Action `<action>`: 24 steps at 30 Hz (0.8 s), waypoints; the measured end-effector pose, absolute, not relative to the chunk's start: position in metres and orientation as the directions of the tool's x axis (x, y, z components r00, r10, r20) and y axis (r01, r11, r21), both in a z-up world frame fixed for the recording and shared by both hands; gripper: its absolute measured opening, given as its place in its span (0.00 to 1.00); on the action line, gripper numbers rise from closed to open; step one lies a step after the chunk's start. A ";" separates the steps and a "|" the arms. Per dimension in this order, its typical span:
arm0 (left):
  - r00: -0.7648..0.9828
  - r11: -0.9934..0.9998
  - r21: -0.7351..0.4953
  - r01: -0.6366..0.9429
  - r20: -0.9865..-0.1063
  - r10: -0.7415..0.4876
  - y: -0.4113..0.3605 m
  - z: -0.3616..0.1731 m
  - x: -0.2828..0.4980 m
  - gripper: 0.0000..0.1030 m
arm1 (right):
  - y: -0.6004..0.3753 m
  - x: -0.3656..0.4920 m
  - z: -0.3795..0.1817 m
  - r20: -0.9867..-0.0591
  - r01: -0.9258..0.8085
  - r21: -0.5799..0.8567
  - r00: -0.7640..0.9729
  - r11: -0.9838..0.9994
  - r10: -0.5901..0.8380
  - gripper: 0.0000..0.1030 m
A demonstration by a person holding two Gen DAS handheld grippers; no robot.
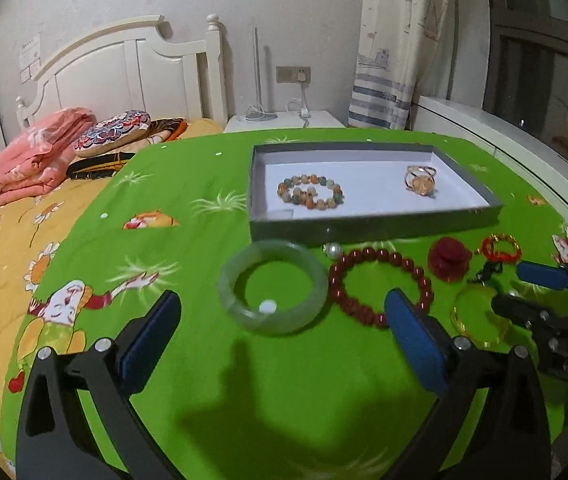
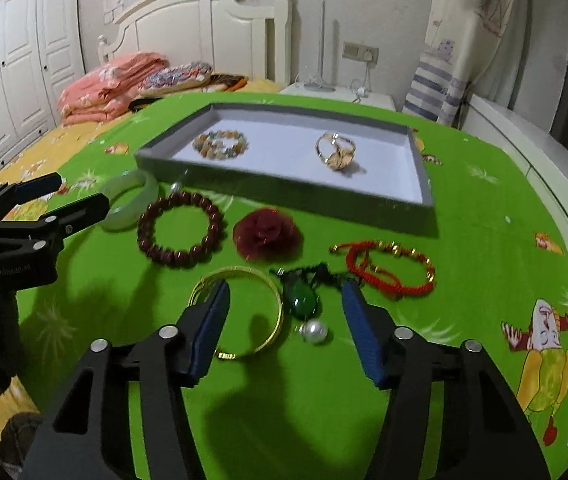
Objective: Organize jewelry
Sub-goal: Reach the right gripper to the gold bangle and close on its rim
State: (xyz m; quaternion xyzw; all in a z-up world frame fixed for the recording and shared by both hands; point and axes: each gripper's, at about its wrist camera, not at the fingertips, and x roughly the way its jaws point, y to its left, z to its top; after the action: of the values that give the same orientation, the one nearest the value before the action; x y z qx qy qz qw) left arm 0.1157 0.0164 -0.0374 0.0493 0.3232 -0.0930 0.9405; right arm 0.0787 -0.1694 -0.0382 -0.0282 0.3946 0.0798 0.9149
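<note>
A grey tray (image 1: pixel 372 227) (image 2: pixel 284 196) on the green cloth holds a multicolour bead bracelet (image 1: pixel 310 191) (image 2: pixel 220 144) and a gold ring piece (image 1: pixel 420 180) (image 2: pixel 336 150). In front of the tray lie a pale jade bangle (image 1: pixel 271 286) (image 2: pixel 129 200), a dark red bead bracelet (image 1: pixel 378 286) (image 2: pixel 181 230), a red fabric flower (image 1: pixel 449 259) (image 2: pixel 267 232), a red cord bracelet (image 1: pixel 501 247) (image 2: pixel 390 266), a gold bangle (image 1: pixel 478 316) (image 2: pixel 239 312), a green pendant (image 2: pixel 304 300) and a pearl (image 2: pixel 315 331). My left gripper (image 1: pixel 284 312) is open, just short of the jade bangle. My right gripper (image 2: pixel 284 300) is open around the gold bangle's right side and the pendant.
A second pearl (image 1: pixel 332 249) lies against the tray front. The green cloth (image 1: pixel 203 380) covers a table beside a bed with yellow sheet (image 1: pixel 11 248) and folded pink blanket (image 1: pixel 35 156). A white nightstand (image 1: pixel 284 120) and curtain (image 1: pixel 396 60) stand behind.
</note>
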 end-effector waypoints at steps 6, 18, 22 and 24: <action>0.777 0.982 0.021 0.188 -0.615 -0.136 0.028 -0.037 0.109 0.96 | -0.171 0.087 -0.050 -0.777 -0.188 0.046 0.610 0.981 0.153 0.31; 0.780 0.975 0.044 0.218 -0.609 -0.146 0.018 -0.037 0.106 0.96 | -0.149 0.100 -0.051 -0.794 -0.250 -0.052 0.598 0.967 0.112 0.25; 0.780 0.975 0.037 0.220 -0.607 -0.153 0.017 -0.037 0.106 0.96 | -0.141 0.093 -0.050 -0.789 -0.311 -0.069 0.598 0.948 0.139 0.08; 0.777 0.973 0.036 0.228 -0.609 -0.160 0.015 -0.038 0.105 0.96 | -0.144 0.088 -0.045 -0.765 -0.301 -0.052 0.625 0.952 0.156 0.08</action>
State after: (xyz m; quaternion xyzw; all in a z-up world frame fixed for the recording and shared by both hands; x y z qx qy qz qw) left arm 0.1049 0.0148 -0.0377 0.0538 0.3176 -0.1032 0.9410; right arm 0.0877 -0.1438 -0.0450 -0.0878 0.4141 0.1275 0.8970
